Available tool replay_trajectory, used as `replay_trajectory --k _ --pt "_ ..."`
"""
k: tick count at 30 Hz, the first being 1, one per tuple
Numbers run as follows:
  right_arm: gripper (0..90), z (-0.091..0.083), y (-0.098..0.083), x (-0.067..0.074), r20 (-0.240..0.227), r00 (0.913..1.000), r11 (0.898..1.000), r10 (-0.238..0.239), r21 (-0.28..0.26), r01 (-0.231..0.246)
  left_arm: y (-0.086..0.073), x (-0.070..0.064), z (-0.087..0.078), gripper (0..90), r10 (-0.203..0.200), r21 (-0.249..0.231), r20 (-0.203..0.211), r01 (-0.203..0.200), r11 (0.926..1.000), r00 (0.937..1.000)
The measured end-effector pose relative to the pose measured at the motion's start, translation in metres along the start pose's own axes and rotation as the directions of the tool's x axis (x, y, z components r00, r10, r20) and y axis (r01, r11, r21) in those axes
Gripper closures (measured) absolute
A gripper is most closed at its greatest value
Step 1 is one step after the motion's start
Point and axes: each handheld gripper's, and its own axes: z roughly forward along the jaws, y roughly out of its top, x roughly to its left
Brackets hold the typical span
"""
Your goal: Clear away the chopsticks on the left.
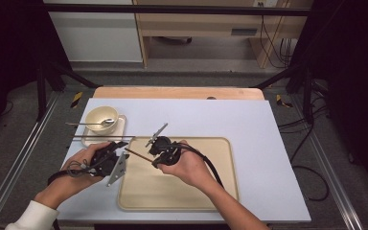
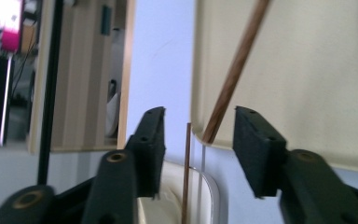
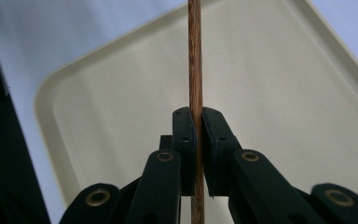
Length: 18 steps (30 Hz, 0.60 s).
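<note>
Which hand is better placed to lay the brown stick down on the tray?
The right. Its hand-held gripper is shut on the brown chopstick just above the beige tray. The left hand-held gripper stands open; the chopstick's tip sits loose between its jaws.

1. Left gripper [image 1: 123,145]: held in the left hand [image 1: 84,160], forearm entering from bottom left; jaws parted, pads pressing on nothing.
2. Right gripper [image 1: 152,163]: held in the right hand [image 1: 187,167], pointing left; jaws clamped together.
</note>
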Motion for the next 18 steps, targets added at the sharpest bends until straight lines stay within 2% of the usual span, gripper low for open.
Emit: replay_trajectory --k 1,2,4,6,7,8,9,10,11,12,14,15,17,18 --pt "84.8 0.002 -0.001 -0.002 0.003 1.0000 1.000 0.005 0.001 -0.005 -0.003 0.001 -0.002 47.5 -0.061 -0.012 -0.014 0.061 0.9981 0.9980" --pt "84.8 0.005 -0.002 -0.003 0.008 0.9998 1.000 0.020 0.000 -0.020 -0.007 0.001 -0.004 44.2 -0.119 -0.020 -0.037 0.118 0.9928 0.9922" --pt "84.8 0.008 -0.003 -0.005 0.018 0.9993 0.999 0.032 0.001 -0.032 -0.013 0.000 -0.006 38.9 -0.217 -0.048 -0.059 0.214 0.9756 0.9745" --pt "84.8 0.014 -0.003 -0.006 0.029 0.9980 0.998 0.057 -0.004 -0.057 -0.019 -0.001 -0.010 36.7 -0.305 -0.059 -0.082 0.301 0.9519 0.9488" --pt "84.8 0.016 -0.003 -0.007 0.033 0.9969 0.997 0.071 -0.002 -0.071 -0.022 -0.003 -0.010 34.9 -0.353 -0.070 -0.092 0.347 0.9352 0.9312" --pt "84.8 0.019 -0.003 -0.008 0.041 0.9963 0.997 0.076 0.002 -0.076 -0.024 -0.004 -0.011 33.2 -0.385 -0.080 -0.097 0.378 0.9223 0.9179" --pt "84.8 0.020 -0.003 -0.008 0.048 0.9955 0.997 0.082 0.003 -0.082 -0.027 -0.006 -0.013 32.6 -0.424 -0.088 -0.109 0.417 0.9048 0.8988" --pt "84.8 0.023 -0.003 -0.010 0.049 0.9941 0.995 0.097 0.001 -0.097 -0.029 -0.007 -0.014 32.1 -0.442 -0.092 -0.121 0.433 0.8967 0.8890" --pt "84.8 0.025 -0.003 -0.011 0.053 0.9935 0.995 0.101 0.001 -0.101 -0.030 -0.009 -0.015 31.7 -0.465 -0.098 -0.131 0.455 0.8852 0.8757" --pt "84.8 0.027 -0.003 -0.011 0.057 0.9924 0.994 0.109 0.002 -0.109 -0.033 -0.012 -0.015 31.4 -0.496 -0.108 -0.137 0.484 0.8682 0.8578" --pt "84.7 0.031 -0.002 -0.013 0.059 0.9896 0.991 0.131 0.002 -0.131 -0.035 -0.017 -0.016 30.9 -0.528 -0.115 -0.150 0.515 0.8493 0.8362" --pt "84.7 0.033 -0.001 -0.014 0.060 0.9882 0.990 0.140 0.004 -0.141 -0.037 -0.021 -0.017 30.9 -0.546 -0.119 -0.158 0.533 0.8378 0.8229" --pt "84.8 0.038 0.000 -0.016 0.059 0.9872 0.989 0.148 0.009 -0.149 -0.041 -0.026 -0.018 30.6 -0.591 -0.134 -0.159 0.575 0.8069 0.7911" --pt "84.7 0.041 0.001 -0.017 0.064 0.9863 0.988 0.152 0.013 -0.153 -0.042 -0.027 -0.018 30.6 -0.603 -0.138 -0.157 0.587 0.7977 0.7822"
